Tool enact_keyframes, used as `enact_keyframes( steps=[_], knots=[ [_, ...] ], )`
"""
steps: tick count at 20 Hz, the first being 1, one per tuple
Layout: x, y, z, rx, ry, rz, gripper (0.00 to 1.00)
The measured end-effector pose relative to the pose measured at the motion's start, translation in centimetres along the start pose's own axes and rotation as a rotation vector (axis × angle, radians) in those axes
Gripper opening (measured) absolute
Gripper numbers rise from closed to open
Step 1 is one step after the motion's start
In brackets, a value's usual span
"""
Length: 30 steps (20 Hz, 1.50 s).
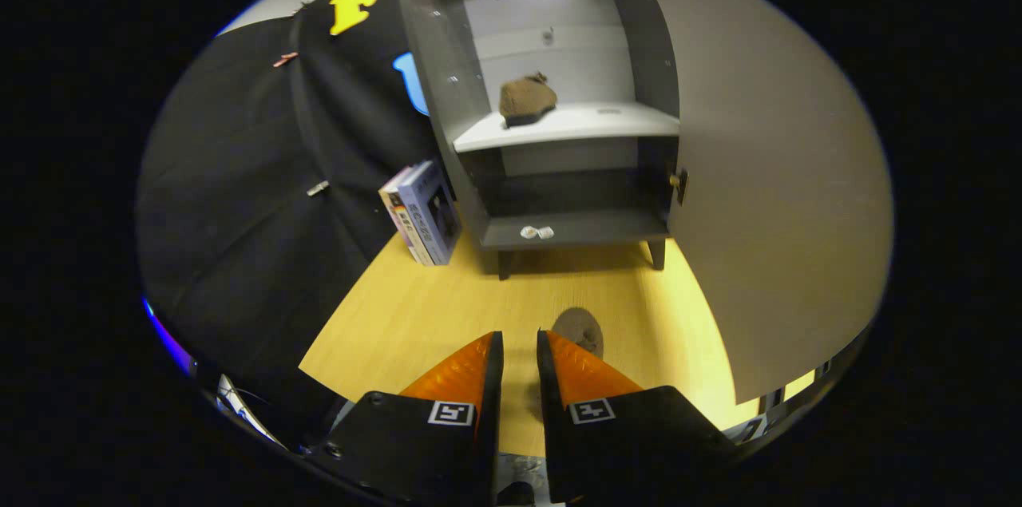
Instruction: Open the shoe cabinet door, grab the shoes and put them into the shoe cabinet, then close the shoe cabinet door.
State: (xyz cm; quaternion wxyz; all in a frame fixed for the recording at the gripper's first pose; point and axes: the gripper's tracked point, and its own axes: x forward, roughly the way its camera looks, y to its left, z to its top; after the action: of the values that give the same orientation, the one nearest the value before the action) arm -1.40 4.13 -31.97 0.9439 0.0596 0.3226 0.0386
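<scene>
The grey shoe cabinet (441, 68) stands beyond the fingers with its door (766, 211) swung wide open to the right. One brown shoe (527, 100) rests on the white middle shelf (607, 122). A second brown shoe (578, 328) lies on the wooden floor (431, 315), just ahead of the right finger and partly hidden by it. My gripper (519, 336) hovers low over the floor in front of the cabinet. Its fingers stand close together with only a narrow gap and hold nothing.
A few upright books (423, 211) lean against the cabinet's left side. Two small white bits (536, 232) lie on the bottom shelf. A small knob (679, 184) sits on the door's inner edge. Black cloth bounds the left.
</scene>
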Motion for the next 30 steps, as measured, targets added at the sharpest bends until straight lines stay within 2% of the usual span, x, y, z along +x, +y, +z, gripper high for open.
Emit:
enact_keyframes(
  steps=[8, 14, 20, 25, 30],
  knots=[
    [8.2, -2.9, -8.7, 0.019, 0.18, -0.179, 0.29],
    [13.0, -3.9, -12.8, 0.05, 0.238, -0.191, 0.29],
    [17.6, -5.1, -14.2, 0.001, 0.231, -0.208, 0.29],
    [19.9, -5.6, -13.2, -0.035, 0.193, -0.198, 0.29],
    [21.7, -6.5, -12.4, -0.019, 0.163, -0.19, 0.29]
  ],
)
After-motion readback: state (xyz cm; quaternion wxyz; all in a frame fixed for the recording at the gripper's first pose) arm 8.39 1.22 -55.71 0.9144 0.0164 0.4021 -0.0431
